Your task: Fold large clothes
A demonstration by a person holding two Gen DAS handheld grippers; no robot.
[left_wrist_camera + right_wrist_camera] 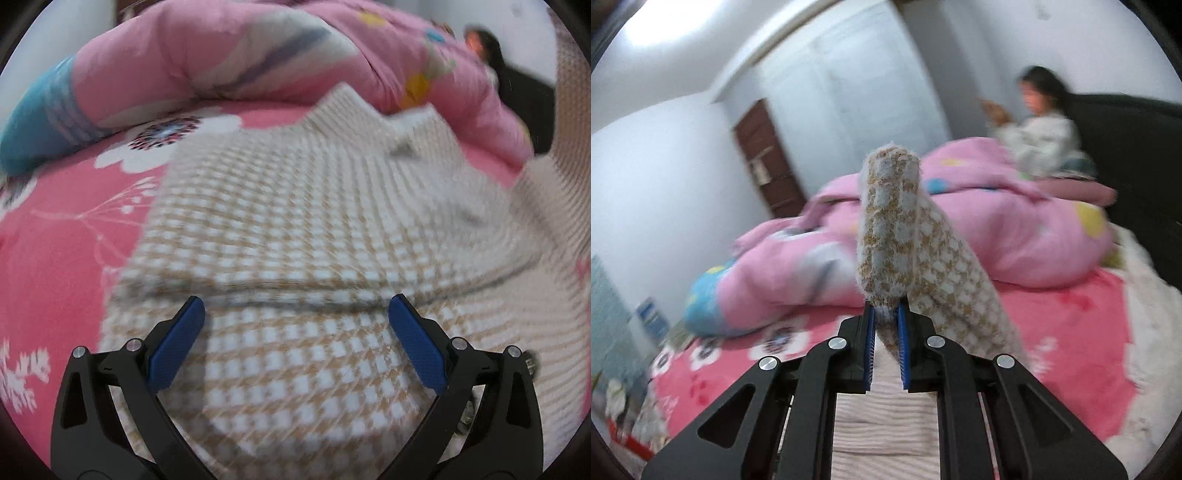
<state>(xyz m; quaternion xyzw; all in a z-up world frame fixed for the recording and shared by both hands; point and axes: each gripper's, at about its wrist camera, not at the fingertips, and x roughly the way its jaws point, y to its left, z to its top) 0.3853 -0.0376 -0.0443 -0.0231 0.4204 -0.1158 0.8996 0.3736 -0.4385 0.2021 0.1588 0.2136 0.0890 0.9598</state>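
Soft, thick checked knit garment (295, 229) on the bed (55, 258) will sag, so with your right tool (886, 317) clamping its lifted edge, pinch another hem with the wide-open left tool (295, 314).

We find no text, label, brand, number or sign that we can read in either view. The printed shapes on the pink quilt (229, 62) and the pink bedsheet (55, 236) are flowers and patterns, not letters, and both views are too blurred for us to make out anything finer.
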